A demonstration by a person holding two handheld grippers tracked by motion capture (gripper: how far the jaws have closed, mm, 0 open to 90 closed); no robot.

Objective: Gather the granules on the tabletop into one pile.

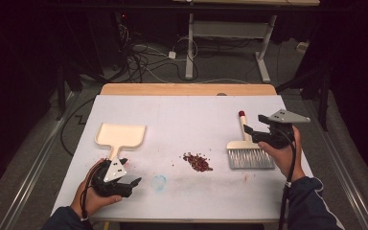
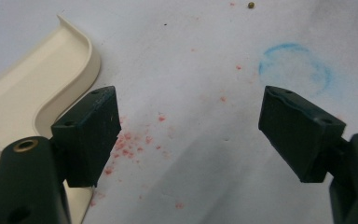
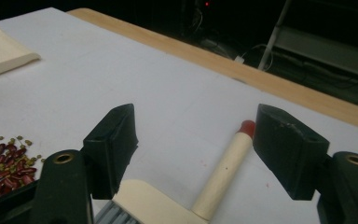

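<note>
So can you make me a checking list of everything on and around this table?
Surface: white sheet over a wooden tabletop, with pinkish specks and a smudged blue ring.
Job's things: cream plastic dustpan at left; cream brush with red-tipped handle and grey bristles at right; pile of dark red beans between them.
Clutter: nothing seen.
Grippers: left gripper open beside the dustpan handle; right gripper open above the brush handle, not touching.
Cables: black cable along the right sleeve; tangled floor leads.
Surroundings: dark room, white desk frame behind.
</note>
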